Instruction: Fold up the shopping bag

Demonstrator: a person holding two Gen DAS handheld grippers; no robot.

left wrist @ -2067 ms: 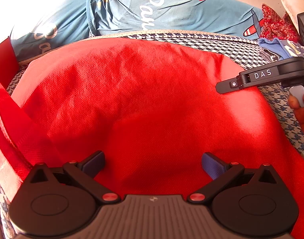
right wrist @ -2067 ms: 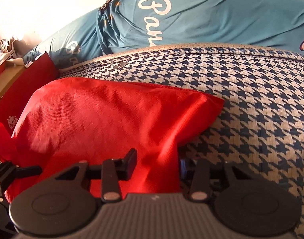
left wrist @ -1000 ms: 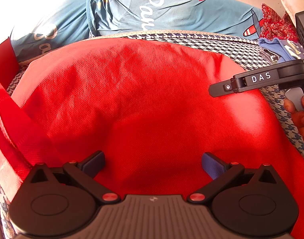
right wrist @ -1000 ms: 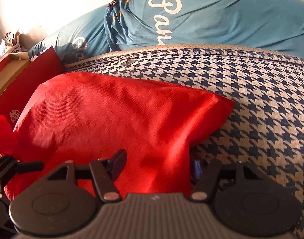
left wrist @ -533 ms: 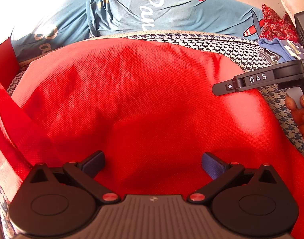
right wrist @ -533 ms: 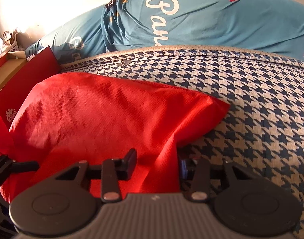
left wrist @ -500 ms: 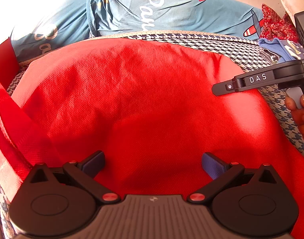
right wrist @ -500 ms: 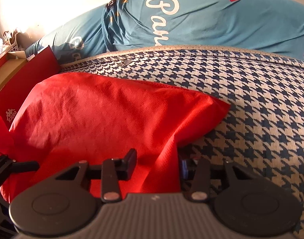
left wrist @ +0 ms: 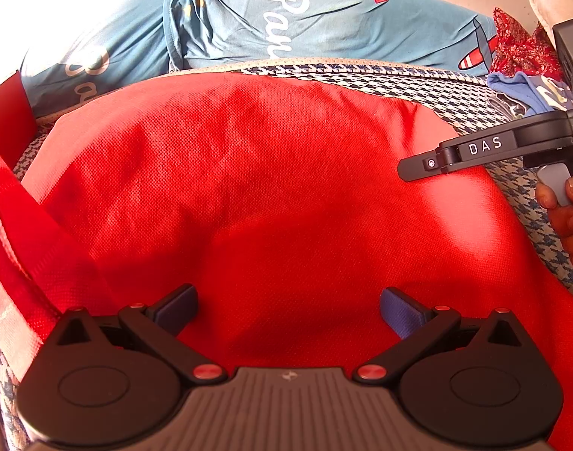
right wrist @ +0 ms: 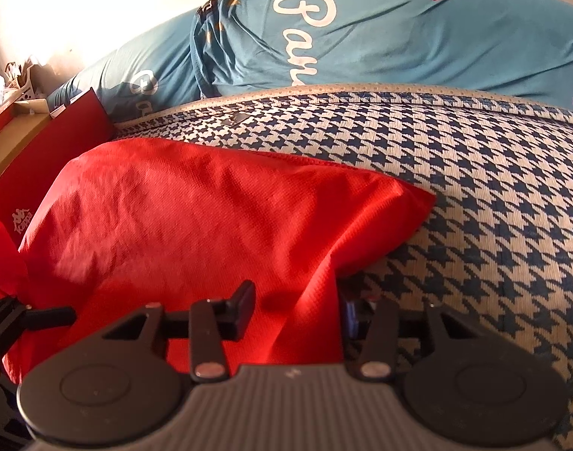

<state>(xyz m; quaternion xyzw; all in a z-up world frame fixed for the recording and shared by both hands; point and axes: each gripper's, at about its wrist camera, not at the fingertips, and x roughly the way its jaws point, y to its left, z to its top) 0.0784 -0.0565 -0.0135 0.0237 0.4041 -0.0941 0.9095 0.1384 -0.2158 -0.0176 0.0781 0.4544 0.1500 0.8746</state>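
Since the earlier frames my right gripper (right wrist: 294, 310) has shifted slightly along the bag edge, its jaws closing, then easing open a little; my left gripper (left wrist: 286, 310) is unchanged. Far left, a red strap (left wrist: 8, 248) runs beside the red shopping bag (left wrist: 271, 195), which lies spread flat on the houndstooth bed cover (right wrist: 493, 195). My left jaws stand wide open over the bag's near part, gripping nothing. Further right, my right jaws straddle the bag's near right edge, with red fabric between them; I cannot tell whether the pads press it. A blue pillow (right wrist: 380, 37) lies behind. At far right, fingers (left wrist: 572, 210) hold the trigger.
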